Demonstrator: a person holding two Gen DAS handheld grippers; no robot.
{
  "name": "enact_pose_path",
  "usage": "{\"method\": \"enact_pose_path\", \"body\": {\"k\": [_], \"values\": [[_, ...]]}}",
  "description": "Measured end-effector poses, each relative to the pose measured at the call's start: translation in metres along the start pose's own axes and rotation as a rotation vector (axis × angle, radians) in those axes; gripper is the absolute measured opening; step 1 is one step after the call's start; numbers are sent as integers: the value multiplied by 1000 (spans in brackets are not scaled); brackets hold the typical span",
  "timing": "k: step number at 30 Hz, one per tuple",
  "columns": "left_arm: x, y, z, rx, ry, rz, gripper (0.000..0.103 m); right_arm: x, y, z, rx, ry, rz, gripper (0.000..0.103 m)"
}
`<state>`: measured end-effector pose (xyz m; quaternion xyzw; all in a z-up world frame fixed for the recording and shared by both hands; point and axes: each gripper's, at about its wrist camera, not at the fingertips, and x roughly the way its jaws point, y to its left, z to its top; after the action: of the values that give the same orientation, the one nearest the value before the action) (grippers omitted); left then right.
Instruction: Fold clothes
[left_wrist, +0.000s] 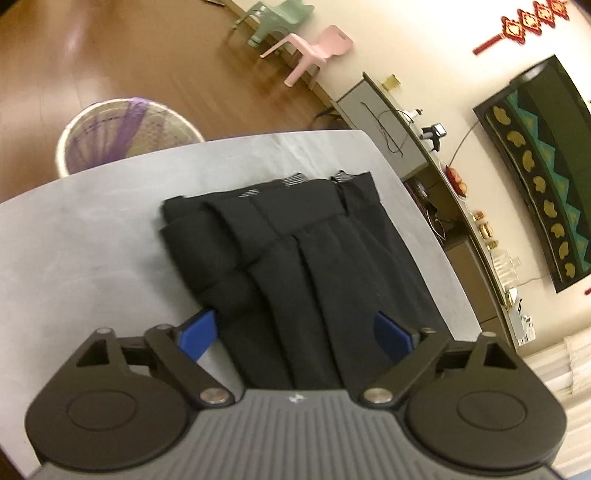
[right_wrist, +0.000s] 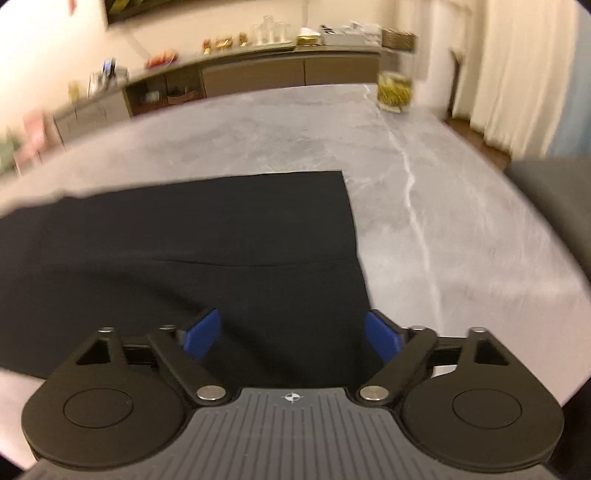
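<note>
Black garment (left_wrist: 295, 240) is shown partly folded on the tabletop (right_wrist: 424, 155); both grippers' fingers (left_wrist: 197, 332) (right_wrist: 201, 334) are spread wide, nothing gripped; further folds are judged outstanding.

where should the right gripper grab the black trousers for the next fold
Probably the hem corner of the black trousers, coming in from the bare grey table on that side. The cloth lies flat there with a straight free edge, so one finger could slide under it.

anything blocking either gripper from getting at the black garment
Nothing visible does. The left gripper and right gripper both stand open directly over the black garment, which lies on the grey table with nothing on top of it.
</note>
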<state>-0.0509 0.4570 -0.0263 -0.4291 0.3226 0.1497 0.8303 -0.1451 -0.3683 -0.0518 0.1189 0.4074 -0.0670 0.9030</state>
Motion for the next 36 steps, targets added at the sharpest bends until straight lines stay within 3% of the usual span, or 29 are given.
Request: {"method": "enact_pose_path", "body": {"k": [2, 7, 12, 13, 14, 15, 16, 17, 18, 19, 20, 23, 25, 28, 32, 36], "values": [[0, 0, -1, -5, -2, -6, 93, -6, -7, -13, 65, 28, -7, 91], [-8, 5, -7, -35, -28, 31, 91, -5, -9, -32, 124, 30, -127, 95], [3, -12, -10, 70, -10, 48, 101, 15, -5, -30, 160, -6, -167, 100], [7, -17, -11, 103, -5, 51, 100, 19, -3, -29, 153, -19, -166, 100], [11, -23, -12, 144, -2, 62, 87, 23, 1, -27, 131, -30, -162, 99], [16, -28, -14, 186, 8, 70, 44, 26, 7, -25, 95, -41, -156, 91], [23, -29, -14, 199, 41, 59, 23, 30, 13, -23, 49, -56, -159, 70], [28, -27, -15, 182, 62, 43, 11, 31, 19, -22, 9, -75, -153, 56], [30, -26, -16, 176, 65, 30, 9, 32, 20, -19, 3, -83, -126, 29], [31, -27, -16, 185, 60, 25, 7, 33, 19, -15, 14, -80, -100, 12], [28, -27, -16, 178, 43, 5, 6, 34, 14, -13, 39, -81, -59, 7], [15, -21, -14, 128, 2, -75, 5, 23, -9, -12, 204, -166, 78, 7], [7, -16, -13, 88, -22, -123, 5, 14, -16, -10, 250, -195, 122, 6], [-18, -19, -17, 66, -86, -194, 4, -4, -16, -4, 237, -234, 163, 6], [-66, -36, -24, 82, -195, -295, 3, -58, -7, 13, 174, -328, 245, 4], [-124, -86, -10, 136, -334, -394, 3, -113, 0, 44, 84, -407, 273, 4]]}}
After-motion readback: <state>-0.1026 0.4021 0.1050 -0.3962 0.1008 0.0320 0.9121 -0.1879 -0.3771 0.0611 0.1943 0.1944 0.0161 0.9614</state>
